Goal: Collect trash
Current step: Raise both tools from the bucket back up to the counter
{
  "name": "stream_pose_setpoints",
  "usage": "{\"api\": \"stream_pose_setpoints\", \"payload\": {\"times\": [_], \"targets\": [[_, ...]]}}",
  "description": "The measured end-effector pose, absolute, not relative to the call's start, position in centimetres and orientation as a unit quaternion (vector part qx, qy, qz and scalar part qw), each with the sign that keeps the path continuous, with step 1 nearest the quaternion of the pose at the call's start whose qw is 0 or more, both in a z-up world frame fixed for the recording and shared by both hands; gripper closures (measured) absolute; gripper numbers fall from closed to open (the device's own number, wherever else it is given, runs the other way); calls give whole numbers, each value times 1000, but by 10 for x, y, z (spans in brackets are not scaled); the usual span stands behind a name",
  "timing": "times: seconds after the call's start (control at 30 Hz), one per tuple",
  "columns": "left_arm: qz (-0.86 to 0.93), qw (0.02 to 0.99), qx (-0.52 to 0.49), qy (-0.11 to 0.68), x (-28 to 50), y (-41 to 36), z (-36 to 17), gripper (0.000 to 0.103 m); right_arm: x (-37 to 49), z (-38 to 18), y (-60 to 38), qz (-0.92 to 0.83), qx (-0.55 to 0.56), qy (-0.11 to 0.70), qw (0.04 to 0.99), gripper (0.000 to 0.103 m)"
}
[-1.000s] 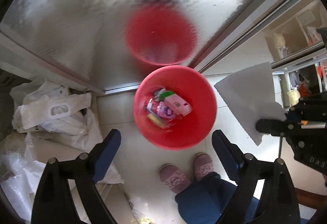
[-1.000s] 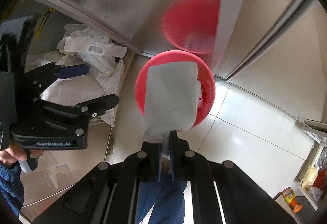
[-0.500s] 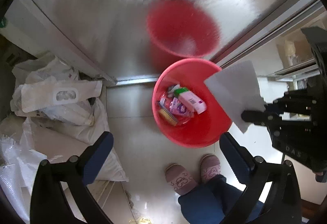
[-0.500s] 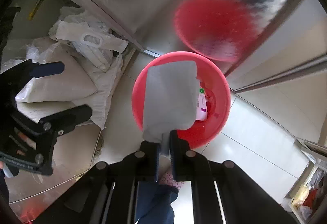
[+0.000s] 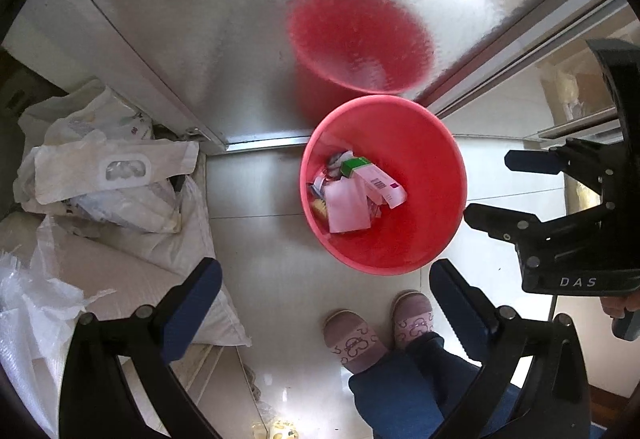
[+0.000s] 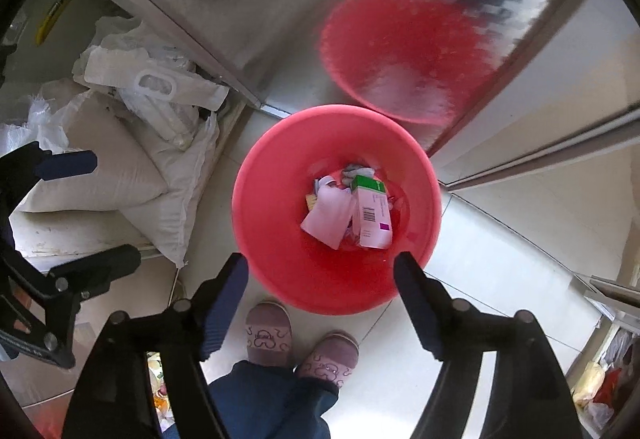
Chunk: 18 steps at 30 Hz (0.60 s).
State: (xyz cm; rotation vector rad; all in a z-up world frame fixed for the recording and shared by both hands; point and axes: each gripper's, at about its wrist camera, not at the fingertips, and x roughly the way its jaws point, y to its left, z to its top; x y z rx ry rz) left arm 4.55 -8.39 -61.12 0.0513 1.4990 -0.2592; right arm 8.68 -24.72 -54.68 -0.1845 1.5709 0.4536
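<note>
A red bin (image 5: 432, 239) stands on the tiled floor; it also shows in the right wrist view (image 6: 280, 271). Inside it lie a white paper sheet (image 5: 346, 205) (image 6: 330, 215), a green-and-white box (image 5: 376, 179) (image 6: 372, 211) and other small wrappers. My left gripper (image 5: 326, 293) is open and empty above the floor, just before the bin. My right gripper (image 6: 320, 279) is open and empty above the bin's near rim; it shows in the left wrist view (image 5: 508, 191) at the right of the bin.
A frosted glass door (image 5: 240, 19) behind the bin mirrors it in red. White sacks and plastic bags (image 5: 120, 199) are piled at the left. The person's slippered feet (image 5: 376, 331) stand just before the bin. Shelves with clutter (image 6: 608, 375) are at the far right.
My right gripper has opened and let go of the white paper sheet, which now lies in the red bin. Both grippers have shifted a little over the bin.
</note>
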Motion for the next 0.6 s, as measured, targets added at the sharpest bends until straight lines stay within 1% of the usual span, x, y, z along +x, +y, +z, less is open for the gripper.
{"api": "stream_pose_setpoints", "payload": {"times": [0.1,0.23,0.47,0.6], "targets": [[-116,728,24,675,42,-85,-595,0,84,-530,-248,203,-81,693,687,29],[-116,736,31,667,37,-89,-561,0,77,-491,-248,229,-84,680,692,27],[-105,752,36,650,24,-98,-484,0,62,-399,-245,234,-105,658,708,26],[-107,759,33,641,13,-101,-432,0,51,-341,-246,232,-124,631,730,24]]}}
